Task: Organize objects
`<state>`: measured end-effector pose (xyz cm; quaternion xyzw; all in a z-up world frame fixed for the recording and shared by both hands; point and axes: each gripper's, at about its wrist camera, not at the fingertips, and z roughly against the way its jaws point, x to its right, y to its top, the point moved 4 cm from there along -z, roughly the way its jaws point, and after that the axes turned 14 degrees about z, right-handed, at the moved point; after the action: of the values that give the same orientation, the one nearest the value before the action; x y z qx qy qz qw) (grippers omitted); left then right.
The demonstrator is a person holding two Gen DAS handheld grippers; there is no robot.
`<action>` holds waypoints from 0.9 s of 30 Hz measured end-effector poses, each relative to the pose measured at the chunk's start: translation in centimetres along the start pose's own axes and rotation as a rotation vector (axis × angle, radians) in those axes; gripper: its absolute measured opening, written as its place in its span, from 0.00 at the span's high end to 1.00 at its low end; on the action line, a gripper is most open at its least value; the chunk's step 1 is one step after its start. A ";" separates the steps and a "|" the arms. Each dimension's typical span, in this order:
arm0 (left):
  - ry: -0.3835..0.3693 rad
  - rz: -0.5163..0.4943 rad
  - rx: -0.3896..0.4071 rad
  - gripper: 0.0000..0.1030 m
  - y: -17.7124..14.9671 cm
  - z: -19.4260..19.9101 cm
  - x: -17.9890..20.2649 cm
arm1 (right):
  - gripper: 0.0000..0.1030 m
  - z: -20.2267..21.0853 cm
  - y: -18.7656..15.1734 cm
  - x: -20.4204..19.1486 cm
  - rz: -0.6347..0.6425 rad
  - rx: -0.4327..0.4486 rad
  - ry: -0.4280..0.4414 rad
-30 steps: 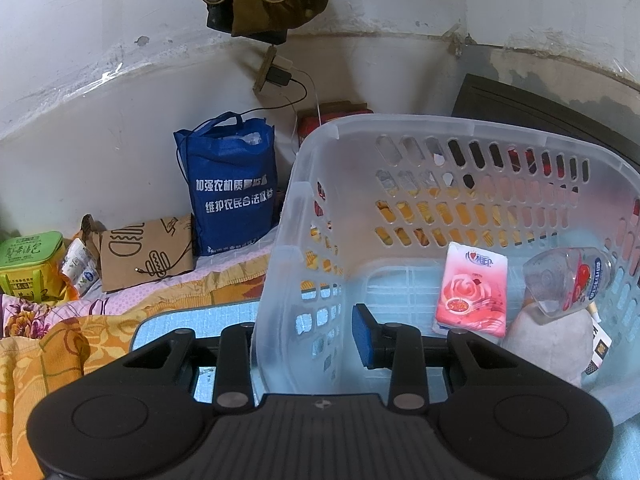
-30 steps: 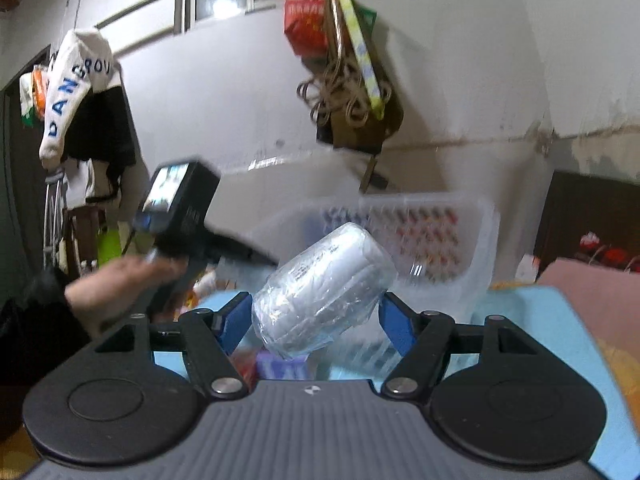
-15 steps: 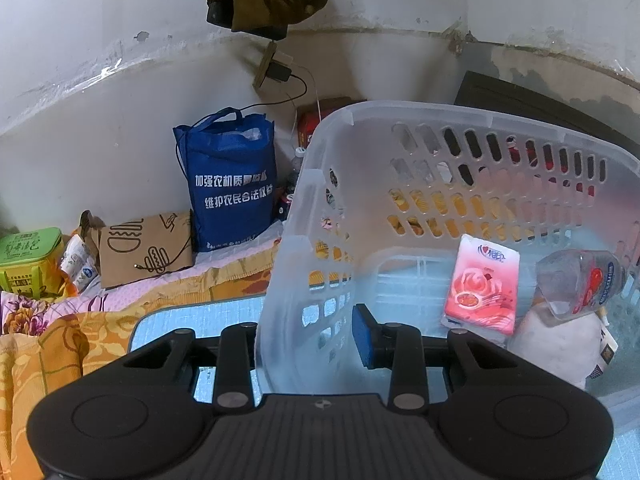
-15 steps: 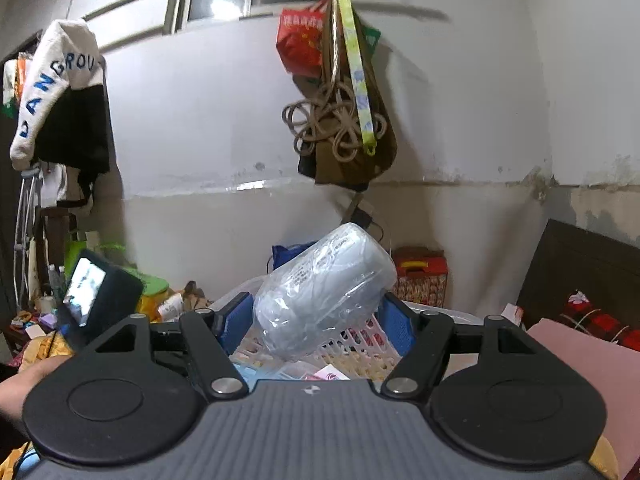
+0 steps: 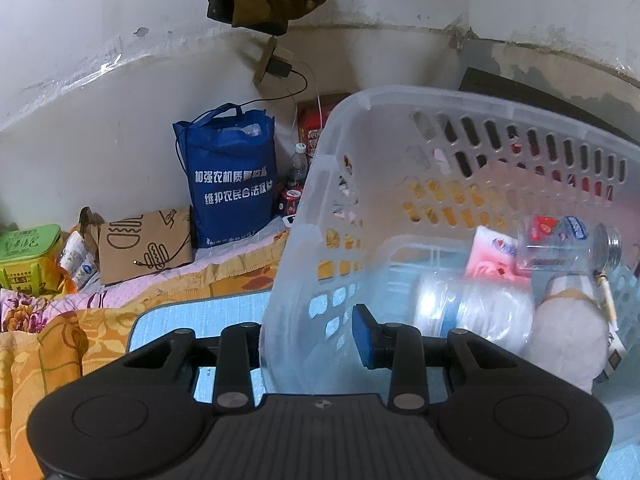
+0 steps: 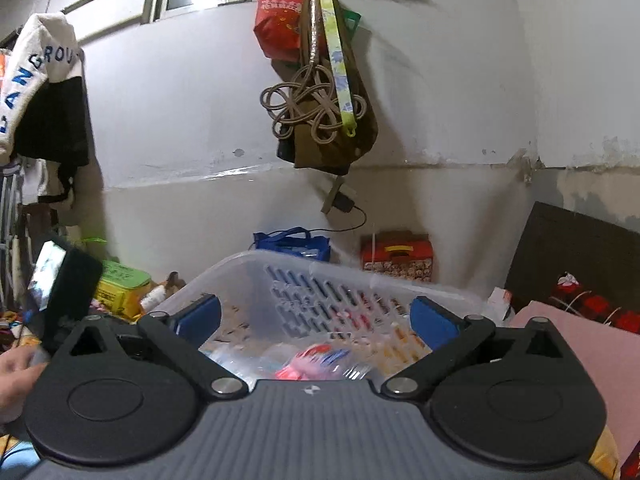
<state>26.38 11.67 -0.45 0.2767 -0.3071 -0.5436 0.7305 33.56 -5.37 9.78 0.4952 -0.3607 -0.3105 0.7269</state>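
My left gripper is shut on the near wall of a clear plastic basket, one finger outside and the blue pad inside. In the basket lie a plastic-wrapped white roll, a pink tissue pack, a clear bottle and a beige soft thing. My right gripper hovers just above the basket. Its jaws are opening wide and nothing is between them.
A blue shopping bag, a cardboard piece and a green box stand by the wall behind the bedding. Bags and cord hang on the wall. A red box sits beyond the basket. A person's hand is at the left.
The right gripper's jaws have spread and let go of the wrapped roll, which now lies in the basket. The bottle and tissue pack have shifted; the basket has tilted a little.
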 end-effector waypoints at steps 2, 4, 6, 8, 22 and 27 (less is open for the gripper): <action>-0.002 0.006 -0.006 0.62 -0.1 -0.1 0.0 | 0.00 0.7 -0.3 -0.5 0.023 0.011 0.010; -0.002 0.009 -0.014 0.62 -0.1 -0.1 0.0 | 0.00 1.4 -0.8 -1.0 0.051 0.018 -0.004; 0.002 0.022 -0.015 0.62 -0.1 -0.1 0.0 | 0.00 2.1 -1.2 -1.1 0.059 0.018 0.001; 0.001 0.015 -0.022 0.62 -0.1 0.0 0.2 | 0.00 2.3 -1.2 -0.7 0.049 0.016 0.005; 0.010 0.082 -0.109 0.62 0.1 1.6 -0.3 | 0.00 2.6 -1.7 0.2 0.009 0.008 0.032; 0.055 0.050 -0.088 0.71 0.0 1.7 0.0 | 0.00 3.5 -3.4 -1.8 -0.037 0.008 0.111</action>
<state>25.07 11.53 0.68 0.2512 -0.2694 -0.5304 0.7636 29.34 -6.79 7.05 0.5211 -0.3119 -0.2943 0.7380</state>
